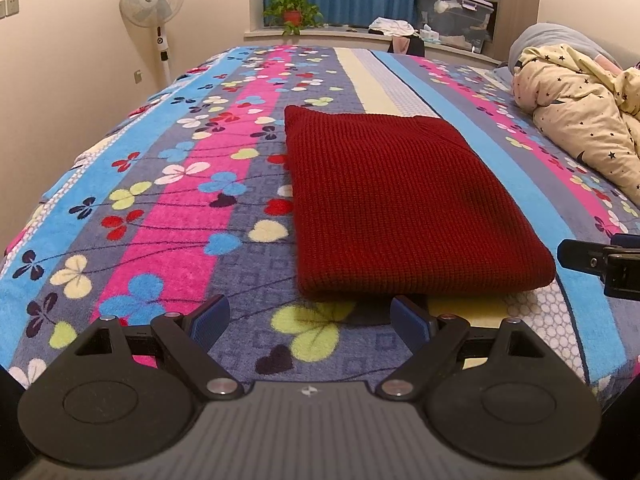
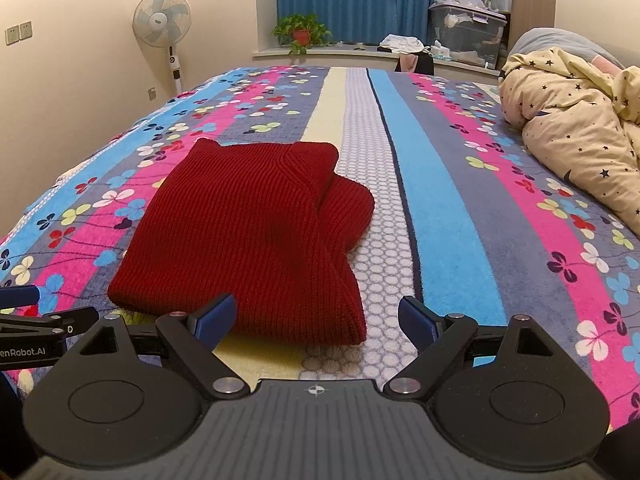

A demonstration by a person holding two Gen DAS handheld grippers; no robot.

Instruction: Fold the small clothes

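Item one: my left gripper (image 1: 310,318) and right gripper (image 2: 318,318), both with jaws spread wide and pinching nothing, poised just short of the near edge of the red knit sweater (image 1: 404,200), which lies folded into a thick rectangle on the bed (image 1: 160,208) with its patterned blanket. Item two: the sweater itself, which I judge soft, limp, fairly light and not slippery, best taken at the two near corners of its doubled edge. Item three: a clear lidded storage bin (image 2: 466,32) by the window, holding pale items I cannot identify.
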